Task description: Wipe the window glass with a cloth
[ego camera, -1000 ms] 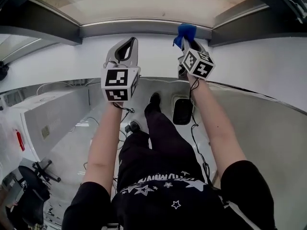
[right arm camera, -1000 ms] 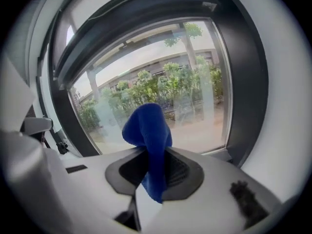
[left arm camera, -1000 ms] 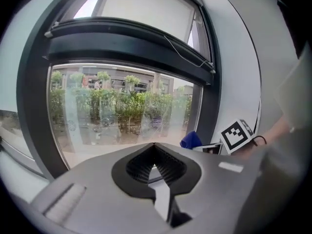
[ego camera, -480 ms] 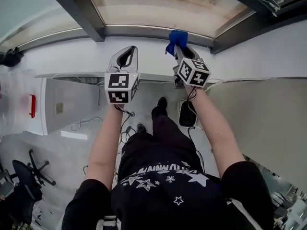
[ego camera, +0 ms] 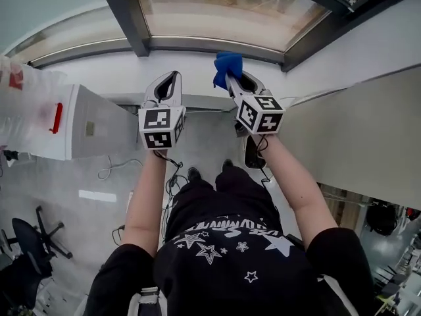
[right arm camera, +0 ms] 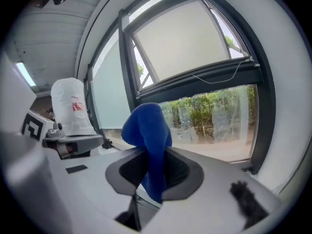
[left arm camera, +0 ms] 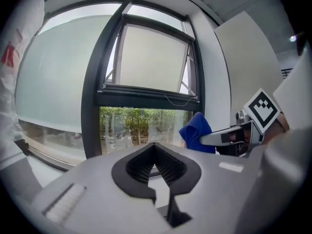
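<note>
Two grippers, left gripper (ego camera: 169,78) and right gripper (ego camera: 233,79); one blue cloth (ego camera: 227,64), one window (ego camera: 217,8), one office chair (ego camera: 27,241)

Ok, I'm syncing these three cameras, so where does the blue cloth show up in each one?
Head view: blue cloth upper middle, pinched in the right tongs.
Left gripper view: blue cloth right of centre, beside the lower pane.
Right gripper view: blue cloth at centre, between that gripper's jaws.
Shared landmark: the dark window frame.
</note>
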{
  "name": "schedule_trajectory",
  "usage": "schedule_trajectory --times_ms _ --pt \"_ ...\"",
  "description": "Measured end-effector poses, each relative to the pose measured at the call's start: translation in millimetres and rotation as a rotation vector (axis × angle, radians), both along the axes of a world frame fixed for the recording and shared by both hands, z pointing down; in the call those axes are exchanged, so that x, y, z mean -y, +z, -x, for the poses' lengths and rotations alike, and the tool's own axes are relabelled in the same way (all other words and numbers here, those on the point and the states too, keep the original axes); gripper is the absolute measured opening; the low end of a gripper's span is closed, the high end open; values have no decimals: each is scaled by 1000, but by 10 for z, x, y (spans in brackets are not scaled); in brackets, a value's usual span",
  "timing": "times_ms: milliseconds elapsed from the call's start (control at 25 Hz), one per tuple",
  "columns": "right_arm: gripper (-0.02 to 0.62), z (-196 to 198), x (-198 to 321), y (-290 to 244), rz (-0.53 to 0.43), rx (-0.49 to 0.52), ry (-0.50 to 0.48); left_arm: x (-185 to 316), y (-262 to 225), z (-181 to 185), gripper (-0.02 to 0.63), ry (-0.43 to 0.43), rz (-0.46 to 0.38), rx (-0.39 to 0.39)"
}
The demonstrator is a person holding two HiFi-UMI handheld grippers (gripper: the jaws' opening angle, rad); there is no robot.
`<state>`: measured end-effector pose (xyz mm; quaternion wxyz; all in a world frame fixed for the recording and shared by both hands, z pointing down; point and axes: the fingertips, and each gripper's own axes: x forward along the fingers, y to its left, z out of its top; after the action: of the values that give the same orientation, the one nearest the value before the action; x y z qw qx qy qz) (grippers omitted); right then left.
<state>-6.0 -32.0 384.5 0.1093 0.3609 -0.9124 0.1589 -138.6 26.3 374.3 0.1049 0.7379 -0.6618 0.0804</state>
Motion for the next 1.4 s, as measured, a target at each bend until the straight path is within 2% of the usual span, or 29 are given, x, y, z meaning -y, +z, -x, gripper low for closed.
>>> schedule_trajectory --times_ms 280,520,800,1040,1400 --pt "75 115 -471 -186 30 30 -159 -456 -212 -68 8 -66 -19 19" --pt "75 -40 -763 -528 -17 73 -297 -722 -366 -171 9 -172 -28 36" --pt "75 -673 -1000 -708 -24 98 -363 -1040 -441 -917 9 -232 -38 3" --pt "75 -1114 -1259 -768 -26 125 -421 -1382 -559 -1555 9 -239 -61 54" --pt "75 -1796 -1913 -881 -53 151 -534 -1858 -554 -2403 9 -264 -69 38"
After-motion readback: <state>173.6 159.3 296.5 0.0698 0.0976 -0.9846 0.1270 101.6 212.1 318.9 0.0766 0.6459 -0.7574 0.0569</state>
